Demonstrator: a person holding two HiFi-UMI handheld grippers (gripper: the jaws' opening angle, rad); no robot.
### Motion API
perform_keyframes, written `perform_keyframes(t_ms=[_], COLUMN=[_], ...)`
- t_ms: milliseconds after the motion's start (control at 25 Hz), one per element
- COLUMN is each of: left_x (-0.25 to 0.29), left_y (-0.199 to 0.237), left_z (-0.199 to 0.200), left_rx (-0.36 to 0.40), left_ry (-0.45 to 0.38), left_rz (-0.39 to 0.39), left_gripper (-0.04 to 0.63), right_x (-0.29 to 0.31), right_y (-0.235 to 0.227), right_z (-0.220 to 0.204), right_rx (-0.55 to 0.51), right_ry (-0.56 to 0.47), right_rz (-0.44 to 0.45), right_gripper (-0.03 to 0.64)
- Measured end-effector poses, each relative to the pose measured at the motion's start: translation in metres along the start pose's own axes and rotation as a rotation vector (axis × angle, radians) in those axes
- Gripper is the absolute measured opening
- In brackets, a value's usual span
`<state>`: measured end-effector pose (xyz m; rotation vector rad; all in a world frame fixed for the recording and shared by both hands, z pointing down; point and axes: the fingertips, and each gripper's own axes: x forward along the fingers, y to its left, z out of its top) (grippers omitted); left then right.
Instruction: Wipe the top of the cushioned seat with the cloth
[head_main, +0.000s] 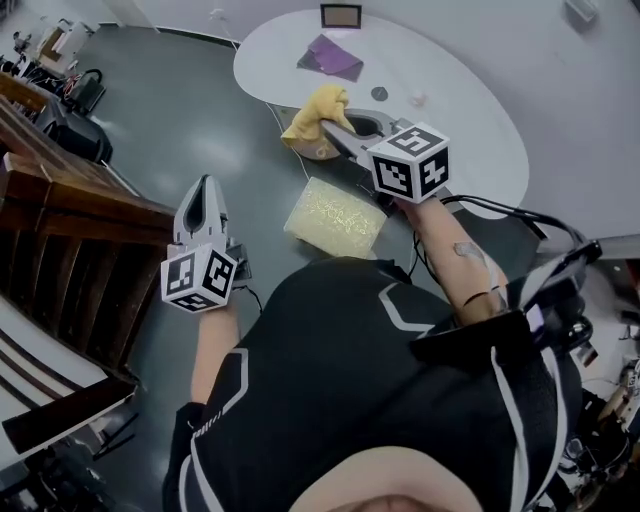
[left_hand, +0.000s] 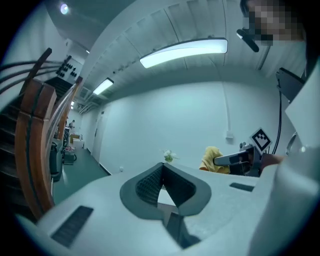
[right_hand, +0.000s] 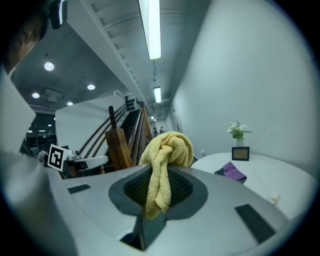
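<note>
The cushioned seat (head_main: 335, 215) is a pale yellow square pad, low over the dark floor just in front of me. My right gripper (head_main: 328, 128) is held beyond it, near the table's edge, shut on a bunched yellow cloth (head_main: 315, 112). In the right gripper view the cloth (right_hand: 167, 150) bulges above the jaws and hangs down between them (right_hand: 160, 175). My left gripper (head_main: 205, 185) hovers over the floor to the left of the seat. Its jaws (left_hand: 162, 172) are shut with nothing in them. From the left gripper view the cloth (left_hand: 212, 159) shows at the right.
A white rounded table (head_main: 470, 120) lies beyond the seat, with a purple cloth (head_main: 333, 55) and a small framed picture (head_main: 340, 15) on it. A wooden stair railing (head_main: 70, 220) runs along the left. Dark bags (head_main: 70, 115) sit at the far left. Cables trail at the right.
</note>
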<state>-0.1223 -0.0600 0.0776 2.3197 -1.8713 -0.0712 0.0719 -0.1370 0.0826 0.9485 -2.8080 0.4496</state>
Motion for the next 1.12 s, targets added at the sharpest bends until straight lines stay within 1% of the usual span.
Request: perform_keyframes(t_ms=[40,120,200,240,440,640,720,880,1120], left_x=[-0.002,-0.003,-0.006,-0.007,-0.012,-0.009,-0.008,-0.006,0.000], left_y=[-0.003,-0.006,-0.006,-0.005,-0.006,-0.014,-0.014,-0.008,-0.006], left_z=[0.010,0.024,0.029,0.031,0.037,0.040,0.041,0.043,0.038], left_rx=[0.017,0.054,0.065,0.062,0.084,0.075,0.077,0.092,0.069], left_ry=[-0.029,-0.065,-0.074,-0.078,-0.098,-0.120,-0.124,-0.111,-0.098], left_rz=[0.001,0.016,0.031,0.038,0.075,0.052,0.054,0.069,0.062], left_gripper=[0.002,0.002,0.002,0.002,0.002,0.002,0.002,0.002,0.003], right_x=[-0.002,-0.006,-0.009,-0.010,-0.011,-0.009,-0.008,-0.004,0.000], right_y=[0.002,0.004,0.005,0.005,0.001,-0.003,-0.006,-0.007,-0.014], right_z=[0.006,0.018,0.022,0.022,0.022,0.022,0.024,0.026,0.025], right_rx=[-0.005,-0.063,-0.135,-0.153,-0.145,-0.151,-0.156,-0.161,-0.153], right_ry=[-0.015,-0.022,-0.008,-0.004,-0.007,-0.003,-0.003,0.002,0.007], right_rz=[0.005,-0.001,-0.023,-0.029,-0.034,-0.035,-0.037,-0.042,-0.040], right_gripper=[0.061,0.060,0.060,0.059,0.060,0.060,0.060,0.060,0.060])
